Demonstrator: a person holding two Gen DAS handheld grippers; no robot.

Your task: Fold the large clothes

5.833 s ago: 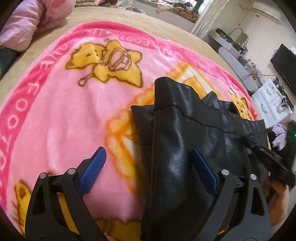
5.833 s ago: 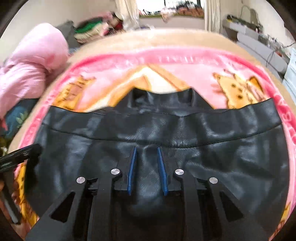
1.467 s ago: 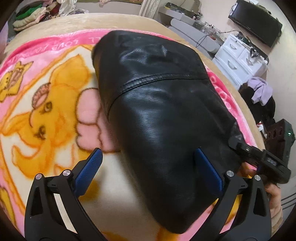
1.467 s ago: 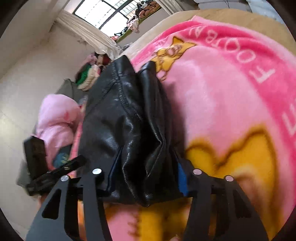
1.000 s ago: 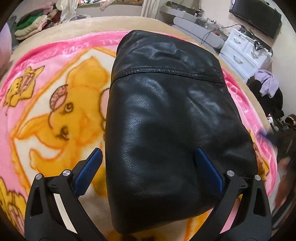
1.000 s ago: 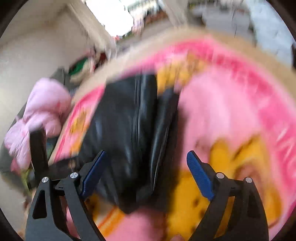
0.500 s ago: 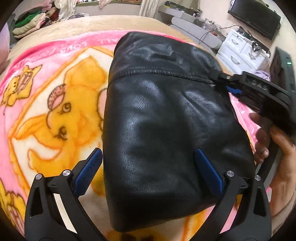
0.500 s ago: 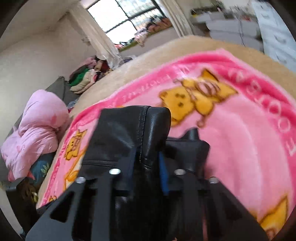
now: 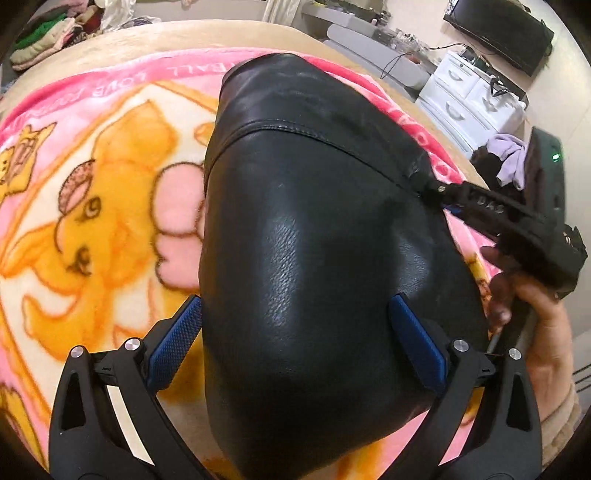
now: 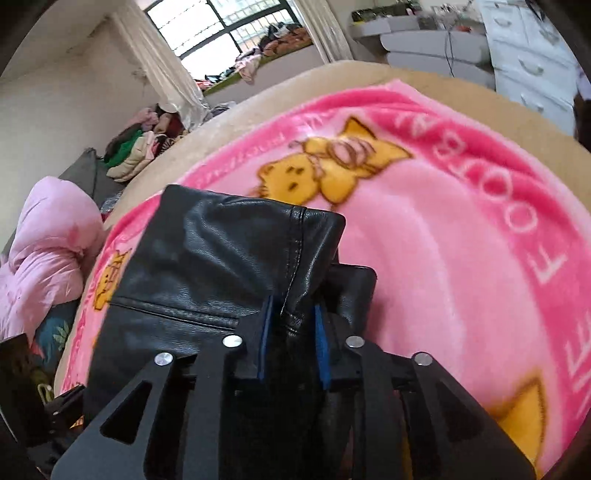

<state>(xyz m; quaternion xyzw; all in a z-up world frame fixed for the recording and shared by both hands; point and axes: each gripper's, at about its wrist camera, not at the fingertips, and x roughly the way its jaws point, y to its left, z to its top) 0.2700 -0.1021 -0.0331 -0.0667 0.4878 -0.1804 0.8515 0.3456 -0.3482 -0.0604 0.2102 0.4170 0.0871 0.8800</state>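
Observation:
A folded black leather garment (image 9: 314, 221) lies on a pink cartoon blanket (image 9: 92, 184). My left gripper (image 9: 295, 301) hovers open over its near end, blue pads wide apart on either side of the bundle and not pressing it. In the right wrist view my right gripper (image 10: 291, 306) has a raised fold of the garment (image 10: 207, 251) pinched between its blue pads, and its jaws are opening slightly. From the left wrist view the right gripper (image 9: 436, 190) bites the garment's right edge at the seam, and a hand (image 9: 535, 314) holds it.
The blanket (image 10: 443, 240) covers a beige bed. A pink duvet (image 10: 48, 258) and a clothes pile (image 10: 136, 147) lie at the left. White drawers (image 9: 472, 99) and a dark screen (image 9: 498, 33) stand beyond the bed's right side.
The right gripper swung in open, then shut on a fold at the garment's right edge and still grips it, slightly lower now. The left gripper stays open and barely moves.

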